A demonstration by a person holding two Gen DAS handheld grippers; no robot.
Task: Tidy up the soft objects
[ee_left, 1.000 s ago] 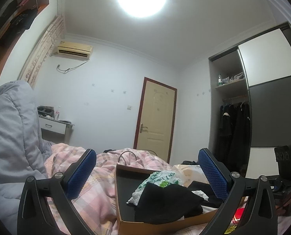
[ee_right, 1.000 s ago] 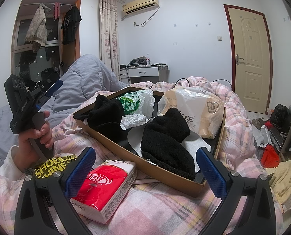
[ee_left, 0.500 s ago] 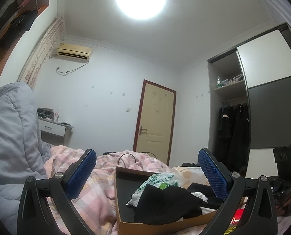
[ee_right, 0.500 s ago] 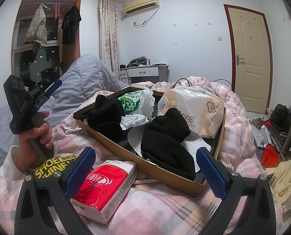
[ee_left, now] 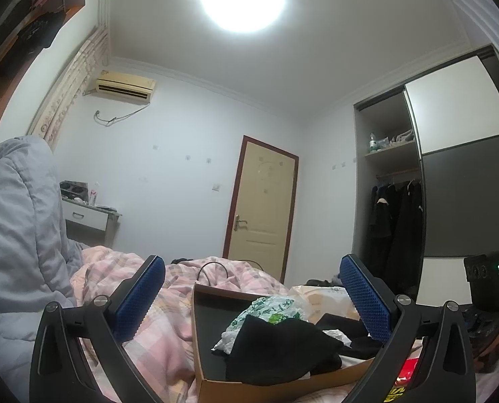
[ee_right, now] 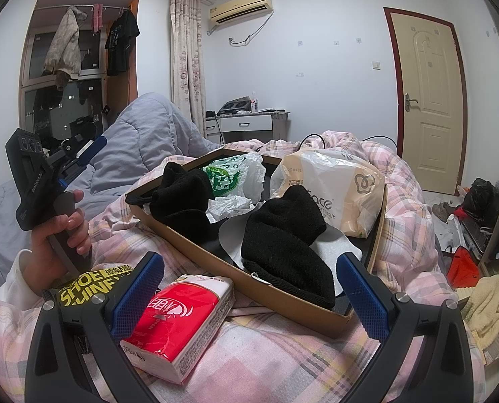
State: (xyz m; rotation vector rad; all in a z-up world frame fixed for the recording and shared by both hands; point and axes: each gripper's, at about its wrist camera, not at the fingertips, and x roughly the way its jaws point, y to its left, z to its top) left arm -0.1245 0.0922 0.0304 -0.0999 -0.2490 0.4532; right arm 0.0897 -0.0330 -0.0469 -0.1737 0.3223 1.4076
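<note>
A brown cardboard box lies on the pink plaid bedding. It holds two black knit pieces, a green-printed plastic bag, a beige tissue bag and white paper. A red tissue pack lies in front of the box, by the left fingertip of my open, empty right gripper. My left gripper is open and empty, tilted up, with the box low in its view. The hand-held left gripper also shows in the right wrist view.
A yellow and black shoe-shine packet lies left of the tissue pack. A grey duvet is piled at the left. A door, a white drawer unit and a wardrobe stand around the bed.
The left gripper has tilted slightly further up, so the box sits lower in its view. The right gripper's view is unchanged.
</note>
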